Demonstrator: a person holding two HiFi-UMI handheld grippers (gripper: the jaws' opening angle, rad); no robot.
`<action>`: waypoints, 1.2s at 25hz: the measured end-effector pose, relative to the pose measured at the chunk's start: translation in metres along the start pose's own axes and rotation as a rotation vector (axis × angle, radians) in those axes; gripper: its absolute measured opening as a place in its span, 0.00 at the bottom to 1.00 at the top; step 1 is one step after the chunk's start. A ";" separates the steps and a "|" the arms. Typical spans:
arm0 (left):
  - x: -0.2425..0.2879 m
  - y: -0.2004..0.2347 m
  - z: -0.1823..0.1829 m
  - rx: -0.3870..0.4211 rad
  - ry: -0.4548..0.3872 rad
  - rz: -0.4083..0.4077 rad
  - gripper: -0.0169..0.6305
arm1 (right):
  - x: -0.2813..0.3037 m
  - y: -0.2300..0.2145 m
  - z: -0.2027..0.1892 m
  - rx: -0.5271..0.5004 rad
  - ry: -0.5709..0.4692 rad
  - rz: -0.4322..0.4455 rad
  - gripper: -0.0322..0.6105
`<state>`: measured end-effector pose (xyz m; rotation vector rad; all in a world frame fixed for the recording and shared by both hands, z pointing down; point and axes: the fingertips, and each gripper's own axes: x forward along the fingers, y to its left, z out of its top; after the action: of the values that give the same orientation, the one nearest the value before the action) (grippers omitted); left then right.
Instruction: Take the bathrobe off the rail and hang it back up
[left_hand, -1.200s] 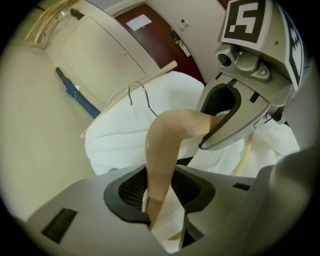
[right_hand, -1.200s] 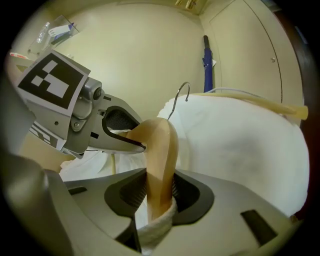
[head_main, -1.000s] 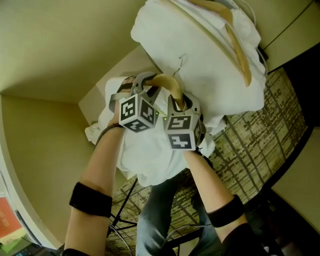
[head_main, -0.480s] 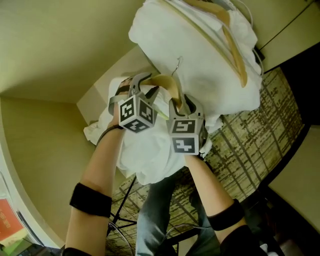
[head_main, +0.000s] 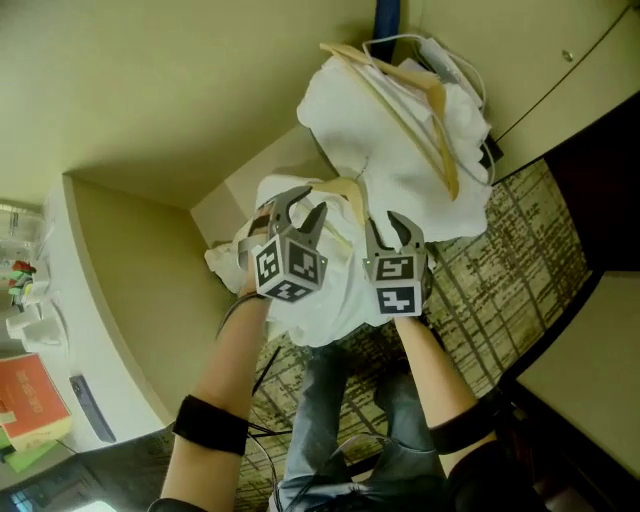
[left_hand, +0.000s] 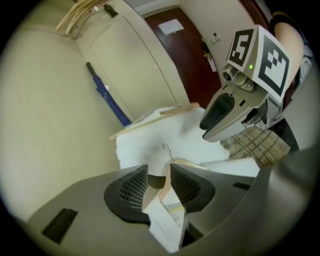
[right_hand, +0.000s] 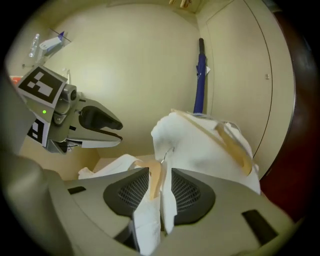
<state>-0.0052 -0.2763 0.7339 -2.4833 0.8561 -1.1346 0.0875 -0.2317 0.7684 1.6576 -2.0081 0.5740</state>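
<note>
Hanger (head_main: 338, 187) occupies closing left claw (head_main: 300, 204) and right claw (head_main: 390, 226).

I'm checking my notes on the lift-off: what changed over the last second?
The left gripper and right gripper carried the hanger and its bathrobe away from the other hung robe. Their jaws are closing on the hanger and cloth between them. Unchanged: both stay on the hanger, and the bathrobe stays draped.

No legible text found: the notice (left_hand: 172, 26) on the door (left_hand: 192, 65) and the red box (head_main: 35, 398) carry print too small to read.
</note>
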 end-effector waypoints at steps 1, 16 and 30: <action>-0.023 0.008 0.014 -0.058 -0.016 0.038 0.20 | -0.016 0.000 0.017 -0.014 -0.016 0.014 0.29; -0.331 0.045 0.115 -0.615 -0.118 0.393 0.04 | -0.263 0.012 0.168 -0.161 -0.217 0.253 0.08; -0.481 0.040 0.132 -0.732 -0.175 0.570 0.03 | -0.366 0.021 0.197 -0.238 -0.313 0.360 0.08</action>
<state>-0.1699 -0.0087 0.3442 -2.4808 2.0277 -0.4349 0.1066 -0.0569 0.3914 1.3150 -2.5158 0.1851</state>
